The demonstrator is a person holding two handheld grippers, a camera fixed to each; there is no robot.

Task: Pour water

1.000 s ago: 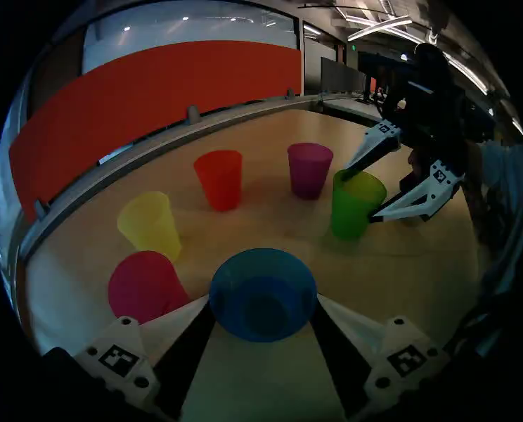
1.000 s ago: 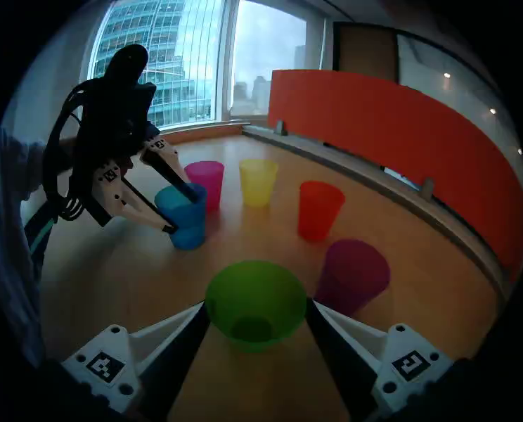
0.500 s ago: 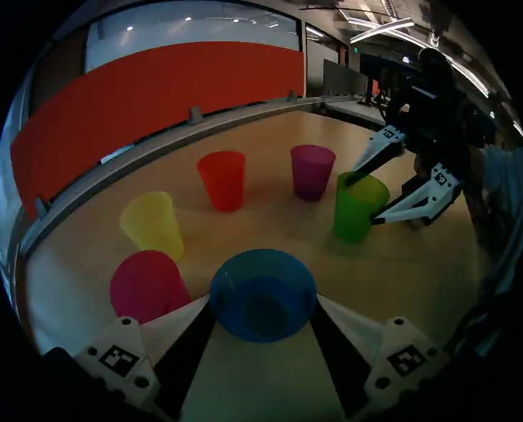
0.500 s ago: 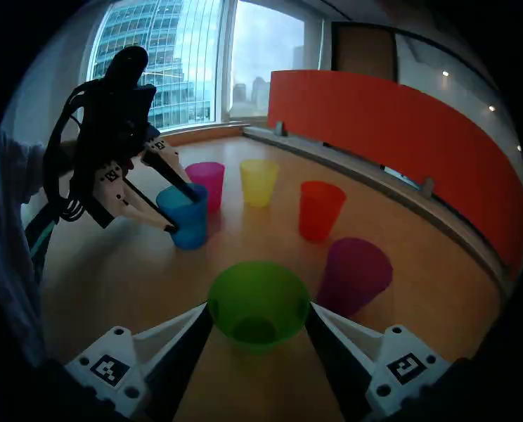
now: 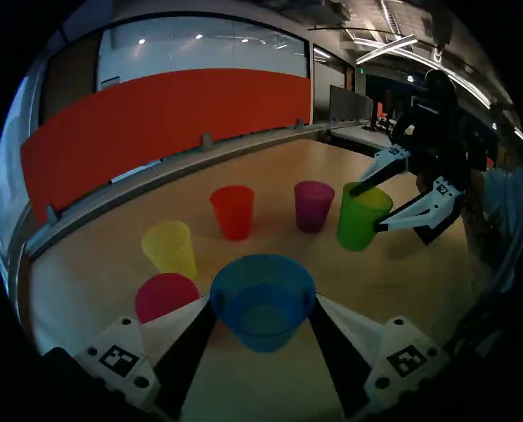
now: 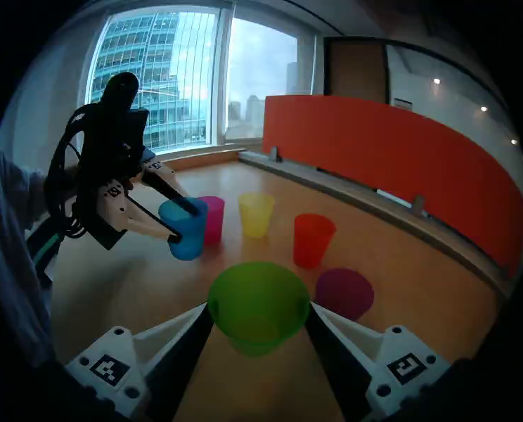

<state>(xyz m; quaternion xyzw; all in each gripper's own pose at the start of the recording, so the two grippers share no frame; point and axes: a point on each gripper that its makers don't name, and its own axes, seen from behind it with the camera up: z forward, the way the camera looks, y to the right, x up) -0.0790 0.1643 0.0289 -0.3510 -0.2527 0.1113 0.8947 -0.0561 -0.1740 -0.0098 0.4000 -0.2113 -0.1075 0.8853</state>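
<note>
Left gripper view: the left gripper (image 5: 261,305), its fingers pressed on both sides of the translucent blue plastic cup (image 5: 263,316), has lifted it off the wooden table (image 5: 275,176). Right gripper view: the right gripper (image 6: 258,311) clamps the translucent green plastic cup (image 6: 258,299) the same way, and it too is now raised. Pouring looks ready to begin.

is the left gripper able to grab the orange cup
Probably not: the left gripper is shut on the blue cup, though nothing stands between it and the orange cup.
</note>
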